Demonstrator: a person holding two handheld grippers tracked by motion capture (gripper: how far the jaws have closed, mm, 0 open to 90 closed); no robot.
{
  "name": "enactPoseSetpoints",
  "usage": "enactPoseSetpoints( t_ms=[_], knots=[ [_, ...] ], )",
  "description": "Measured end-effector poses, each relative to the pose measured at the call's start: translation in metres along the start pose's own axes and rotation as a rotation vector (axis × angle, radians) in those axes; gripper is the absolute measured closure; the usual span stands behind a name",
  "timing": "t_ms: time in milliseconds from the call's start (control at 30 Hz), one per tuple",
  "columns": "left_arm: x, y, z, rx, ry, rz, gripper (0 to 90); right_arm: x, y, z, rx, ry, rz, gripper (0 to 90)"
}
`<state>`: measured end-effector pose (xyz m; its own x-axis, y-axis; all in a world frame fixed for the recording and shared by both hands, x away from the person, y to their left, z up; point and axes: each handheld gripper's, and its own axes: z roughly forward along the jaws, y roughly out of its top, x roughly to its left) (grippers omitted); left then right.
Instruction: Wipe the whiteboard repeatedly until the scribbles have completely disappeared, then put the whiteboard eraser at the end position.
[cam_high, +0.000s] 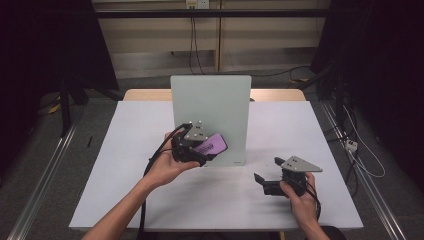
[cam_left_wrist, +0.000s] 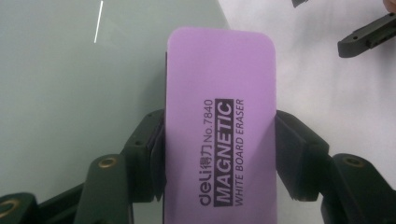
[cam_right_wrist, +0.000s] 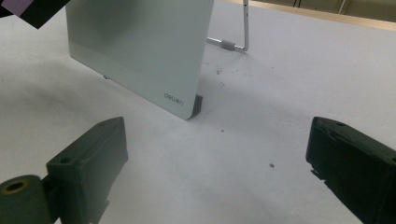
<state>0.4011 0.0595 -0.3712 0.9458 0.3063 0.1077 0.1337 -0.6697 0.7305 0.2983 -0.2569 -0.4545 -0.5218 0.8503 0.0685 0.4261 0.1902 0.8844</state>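
The table (cam_high: 125, 200) carries an upright whiteboard (cam_high: 210, 107) standing near its middle on a wire stand, its writing face turned toward the person. The left gripper (cam_high: 206, 150) is raised in front of the lower part of that face, on the board's left-centre side, and its jaws are closed on the long edges of a purple eraser (cam_high: 212, 145), which they clasp across its width. The eraser's long axis runs straight out along the jaws and, in the high view, slants up and to the right toward the board; whether its far end touches the surface cannot be determined, though it lies very close. In the left gripper view the eraser (cam_left_wrist: 219, 130) overlaps the board's pale face. The right gripper (cam_high: 265, 182) rests low on the table, well apart to the right of the board, jaws wide and empty. Judgement: the left hand is the nearer and is placed to wipe.
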Motion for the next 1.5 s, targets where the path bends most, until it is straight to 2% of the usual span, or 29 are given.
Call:
enactPoseSetpoints(
  t_ms=[67, 200, 267, 400, 433, 500, 567, 700, 733, 800, 867, 1067, 1133, 1200, 1233, 1400, 1500],
  knots=[
    [0.001, -0.004, -0.002, -0.001, -0.022, -0.012, 40.9, 0.0, 0.0, 0.0, -0.001, 0.002, -0.002, 5.6],
    [-0.001, -0.008, -0.006, 0.017, -0.017, -0.015, 40.9, 0.0, 0.0, 0.0, -0.001, 0.004, -0.004, 5.7],
    [-0.003, -0.01, -0.009, 0.008, -0.019, -0.017, 40.9, 0.0, 0.001, -0.001, -0.004, 0.001, 0.003, 5.6],
    [-0.003, -0.013, -0.014, 0.005, -0.04, -0.029, 40.9, -0.003, 0.001, -0.001, -0.003, -0.012, 0.014, 5.6],
    [-0.003, -0.013, -0.015, 0.008, -0.057, -0.029, 40.9, -0.002, 0.001, -0.001, -0.003, -0.013, 0.014, 5.6],
    [-0.004, -0.015, -0.016, 0.004, -0.056, -0.035, 40.9, -0.002, 0.0, 0.0, -0.002, -0.015, 0.012, 5.7],
    [-0.005, -0.015, -0.017, 0.011, -0.059, -0.055, 40.9, -0.002, 0.0, 0.0, -0.001, -0.016, 0.013, 5.7],
    [-0.008, -0.015, -0.018, 0.032, -0.069, -0.057, 40.9, -0.002, 0.0, -0.001, -0.001, -0.014, 0.006, 5.7],
    [-0.01, -0.015, -0.017, 0.03, -0.064, -0.059, 40.9, -0.002, 0.0, -0.001, 0.001, -0.012, 0.005, 5.7],
    [-0.013, -0.017, -0.015, 0.045, -0.087, -0.058, 41.0, -0.001, -0.001, -0.002, 0.001, -0.01, 0.005, 5.4],
    [-0.018, -0.018, -0.012, 0.059, -0.098, -0.044, 40.9, -0.002, -0.001, -0.003, -0.005, -0.008, 0.007, 5.4],
    [-0.024, -0.02, -0.007, 0.09, -0.132, -0.041, 40.9, -0.002, -0.002, -0.003, -0.002, 0.0, 0.002, 5.4],
    [-0.026, -0.02, -0.006, 0.084, -0.128, -0.052, 40.9, -0.003, -0.002, -0.004, -0.007, 0.001, 0.006, 5.4],
    [-0.029, -0.02, -0.004, 0.084, -0.147, -0.061, 40.9, -0.003, -0.003, -0.005, -0.007, 0.002, 0.007, 5.4],
    [-0.031, -0.02, -0.001, 0.097, -0.153, -0.046, 40.9, -0.003, -0.003, -0.005, -0.006, 0.003, 0.006, 5.4],
    [-0.038, -0.019, 0.003, 0.13, -0.166, -0.028, 40.9, -0.003, -0.002, -0.004, -0.008, 0.01, 0.007, 5.4],
    [-0.041, -0.02, 0.004, 0.137, -0.184, -0.028, 40.9, -0.003, -0.002, -0.004, -0.01, 0.008, 0.011, 5.4]
  ],
)
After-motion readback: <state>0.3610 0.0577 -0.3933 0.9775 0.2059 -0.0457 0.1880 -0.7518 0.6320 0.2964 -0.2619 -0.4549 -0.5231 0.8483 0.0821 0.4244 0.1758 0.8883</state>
